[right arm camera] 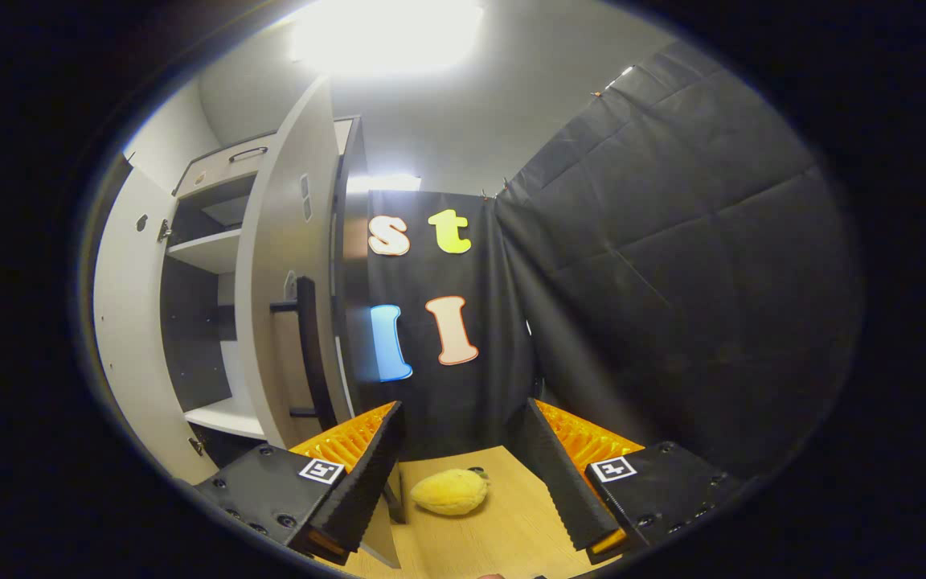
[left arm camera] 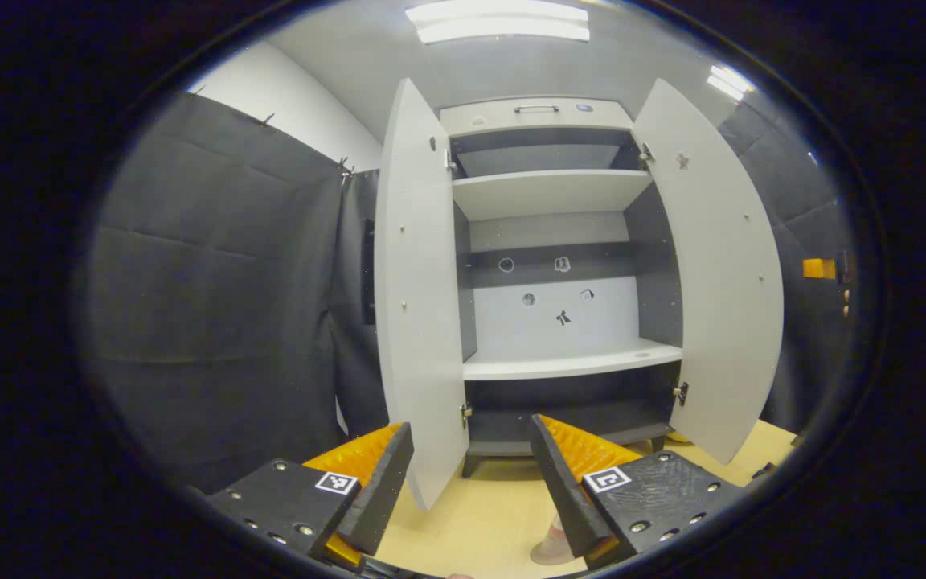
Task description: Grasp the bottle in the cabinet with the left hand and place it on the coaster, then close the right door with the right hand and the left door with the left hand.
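left gripper (left arm camera: 471, 426): fingers spread wide, nothing pinched between them. straight ahead of them and above, tall pale grey cabinet (left arm camera: 547, 193) with both doors swung out, shelves looking bare. grey left door (left arm camera: 419, 281) just above the left fingertip, its lower edge dropping into the gap between the fingers. grey right door (left arm camera: 712, 273) up and to the right of the right finger. low against the inner side of the right finger, on the light wooden tabletop (left arm camera: 471, 523), a pale pinkish round-footed thing (left arm camera: 553, 548); perhaps the bottle on its coaster, but too cropped by the finger to say.

right gripper (right arm camera: 463, 406): fingers likewise spread, holding nothing. between and just beyond them on the tabletop, a lumpy yellow lemon-like thing (right arm camera: 451, 492). right door up and left of the left finger, outer face turned toward the fingers, with its black bar handle (right arm camera: 306, 346) running upright, long axis vertical, directly above the left fingertip.

judging by the bare shelves, bottle step likely finished and right door next. right gripper plainly nearer to that door than the left. closing would probably call for pressing the outer face near the handle and sweeping it away and leftward. some risk of a fingertip catching behind the bar.
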`<state>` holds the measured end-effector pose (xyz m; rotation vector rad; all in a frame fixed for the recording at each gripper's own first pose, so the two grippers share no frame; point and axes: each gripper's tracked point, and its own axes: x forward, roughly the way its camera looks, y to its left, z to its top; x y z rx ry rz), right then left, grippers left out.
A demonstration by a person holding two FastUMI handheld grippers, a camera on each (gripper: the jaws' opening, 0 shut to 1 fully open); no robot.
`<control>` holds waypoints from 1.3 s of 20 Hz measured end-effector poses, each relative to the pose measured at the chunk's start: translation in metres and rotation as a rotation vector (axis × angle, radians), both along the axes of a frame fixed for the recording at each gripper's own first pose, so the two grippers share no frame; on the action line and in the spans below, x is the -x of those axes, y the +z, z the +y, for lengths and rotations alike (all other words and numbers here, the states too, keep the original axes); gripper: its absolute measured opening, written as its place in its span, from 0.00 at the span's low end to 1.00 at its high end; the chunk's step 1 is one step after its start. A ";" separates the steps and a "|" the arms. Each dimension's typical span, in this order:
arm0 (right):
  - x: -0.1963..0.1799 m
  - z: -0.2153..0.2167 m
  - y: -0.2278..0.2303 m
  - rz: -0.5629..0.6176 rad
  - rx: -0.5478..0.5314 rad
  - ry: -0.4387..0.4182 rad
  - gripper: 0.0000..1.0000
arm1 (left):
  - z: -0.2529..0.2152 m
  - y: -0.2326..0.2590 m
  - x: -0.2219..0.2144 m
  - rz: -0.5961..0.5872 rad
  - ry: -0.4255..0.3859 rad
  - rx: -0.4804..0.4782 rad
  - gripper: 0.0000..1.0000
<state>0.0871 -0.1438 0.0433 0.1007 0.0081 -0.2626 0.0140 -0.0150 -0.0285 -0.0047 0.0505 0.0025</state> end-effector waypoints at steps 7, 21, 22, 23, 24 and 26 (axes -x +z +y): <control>-0.025 0.029 0.027 -0.036 0.118 -0.007 0.95 | 0.064 0.017 -0.015 -0.017 0.055 0.028 0.86; -0.023 0.106 0.030 -0.056 0.183 -0.002 0.94 | 0.168 -0.006 -0.034 -0.010 0.130 0.069 0.86; -0.023 0.113 0.031 -0.061 0.189 0.004 0.94 | 0.174 -0.009 -0.036 -0.005 0.133 0.080 0.94; -0.023 0.120 0.032 -0.066 0.196 0.008 0.94 | 0.176 -0.010 -0.038 -0.003 0.135 0.086 0.93; -0.024 0.128 0.032 -0.069 0.200 0.015 0.94 | 0.179 -0.011 -0.041 -0.003 0.134 0.090 0.94; -0.027 0.144 0.030 -0.071 0.196 0.038 0.94 | 0.182 -0.010 -0.042 -0.010 0.132 0.092 0.93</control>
